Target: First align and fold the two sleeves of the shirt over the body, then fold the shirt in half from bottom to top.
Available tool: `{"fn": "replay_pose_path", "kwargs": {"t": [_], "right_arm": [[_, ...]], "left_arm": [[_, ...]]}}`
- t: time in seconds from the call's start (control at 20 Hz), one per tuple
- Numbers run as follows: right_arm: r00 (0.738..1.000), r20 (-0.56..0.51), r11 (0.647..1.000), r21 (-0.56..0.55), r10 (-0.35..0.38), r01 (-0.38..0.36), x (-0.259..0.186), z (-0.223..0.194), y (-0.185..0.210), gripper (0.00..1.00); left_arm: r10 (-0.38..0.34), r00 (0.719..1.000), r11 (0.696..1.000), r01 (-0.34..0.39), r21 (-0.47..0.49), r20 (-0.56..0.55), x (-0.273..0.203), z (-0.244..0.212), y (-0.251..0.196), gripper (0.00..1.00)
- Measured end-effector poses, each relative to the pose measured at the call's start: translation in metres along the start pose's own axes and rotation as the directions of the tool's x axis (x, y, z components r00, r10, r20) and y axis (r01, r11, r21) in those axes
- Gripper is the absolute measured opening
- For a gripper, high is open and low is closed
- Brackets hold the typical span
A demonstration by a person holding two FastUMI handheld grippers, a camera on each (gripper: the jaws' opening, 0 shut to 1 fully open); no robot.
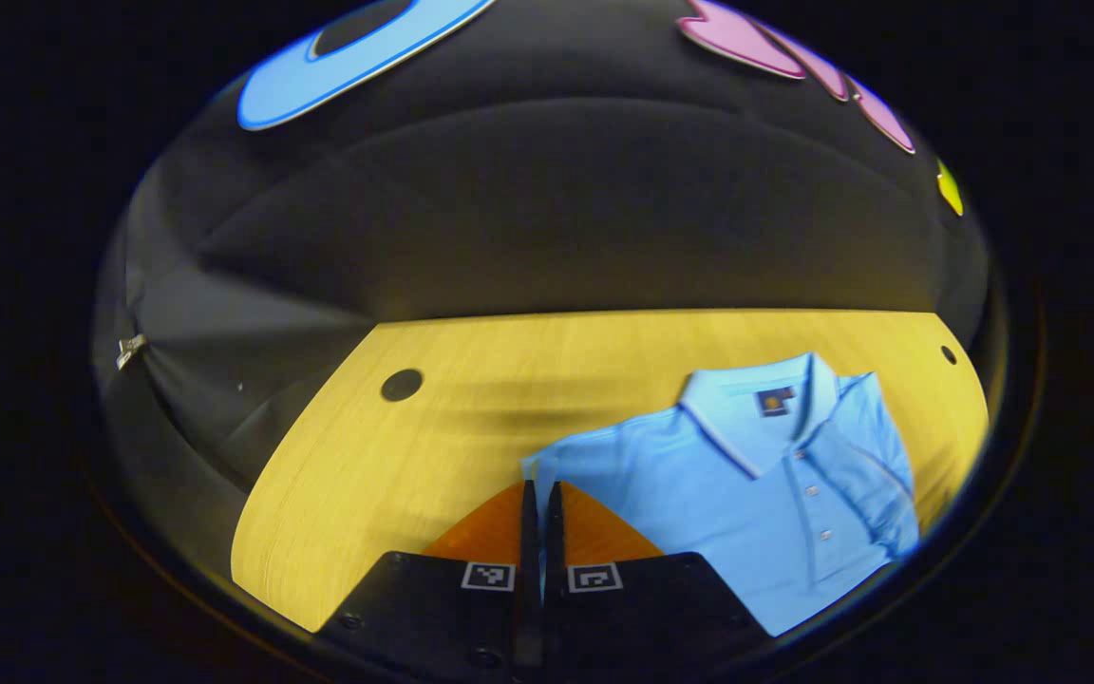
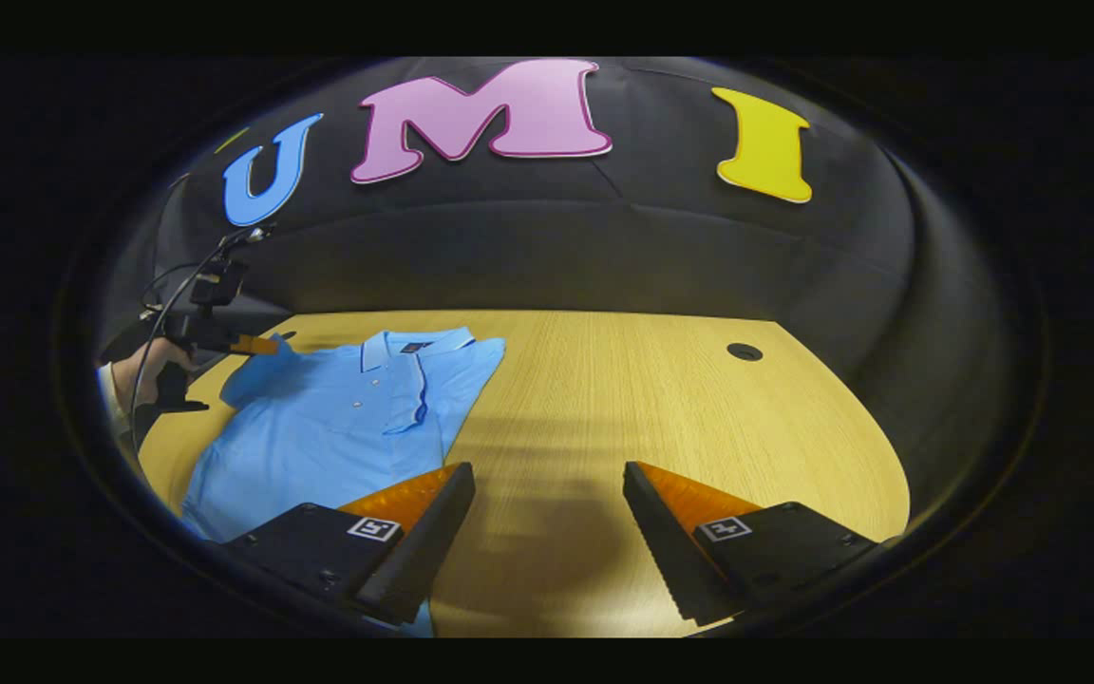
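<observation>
The blue shirt (image 2: 338,418) lies face up on the wooden counter (image 2: 623,399), collar toward the booth's wall. In the right gripper view, the sleeve on that gripper's side looks already folded in over the chest, its edge running down beside the buttons. The other sleeve (image 2: 257,375) is spread out at the shoulder, so I judge the first step about half done; the bottom-to-top fold is not yet started.

The left gripper (image 1: 540,494) has its jaws together, tips at the edge of the shirt near that unfolded sleeve. Whether cloth is pinched between them I cannot tell. In the right gripper view, this gripper and the hand (image 2: 143,370) holding it sit at the shirt's far shoulder.

The right gripper (image 2: 547,475) has its jaws wide apart with nothing between them, hovering over bare counter just beside the shirt's lower edge, the shirt lying off toward its left finger.
</observation>
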State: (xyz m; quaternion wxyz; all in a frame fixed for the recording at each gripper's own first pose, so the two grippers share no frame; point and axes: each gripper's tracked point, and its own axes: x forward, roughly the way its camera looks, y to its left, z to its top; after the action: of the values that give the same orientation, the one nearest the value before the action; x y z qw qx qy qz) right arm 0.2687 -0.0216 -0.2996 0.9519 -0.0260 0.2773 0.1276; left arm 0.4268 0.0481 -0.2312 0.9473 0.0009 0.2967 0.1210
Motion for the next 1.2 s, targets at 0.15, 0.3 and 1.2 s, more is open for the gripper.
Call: {"fn": "replay_pose_path", "kwargs": {"t": [0.15, 0.3, 1.2], "right_arm": [[1.000, 0.001, 1.000, 0.002, 0.007, -0.007, -0.004, 0.002, -0.001, 0.98], [1.000, 0.008, 1.000, -0.009, -0.001, 0.001, -0.011, 0.002, -0.004, 0.96], [0.989, -0.109, 0.987, 0.117, -0.097, 0.110, -0.196, -0.054, 0.054, 0.97]], "left_arm": [[-0.077, 0.997, 0.996, 0.077, -0.033, -0.007, -0.008, 0.004, -0.054, 0.06], [-0.180, 0.984, 0.980, 0.179, -0.087, 0.005, -0.014, 0.000, -0.100, 0.08], [-0.245, 0.962, 0.959, 0.258, -0.115, 0.119, -0.297, -0.109, 0.046, 0.97]]}}
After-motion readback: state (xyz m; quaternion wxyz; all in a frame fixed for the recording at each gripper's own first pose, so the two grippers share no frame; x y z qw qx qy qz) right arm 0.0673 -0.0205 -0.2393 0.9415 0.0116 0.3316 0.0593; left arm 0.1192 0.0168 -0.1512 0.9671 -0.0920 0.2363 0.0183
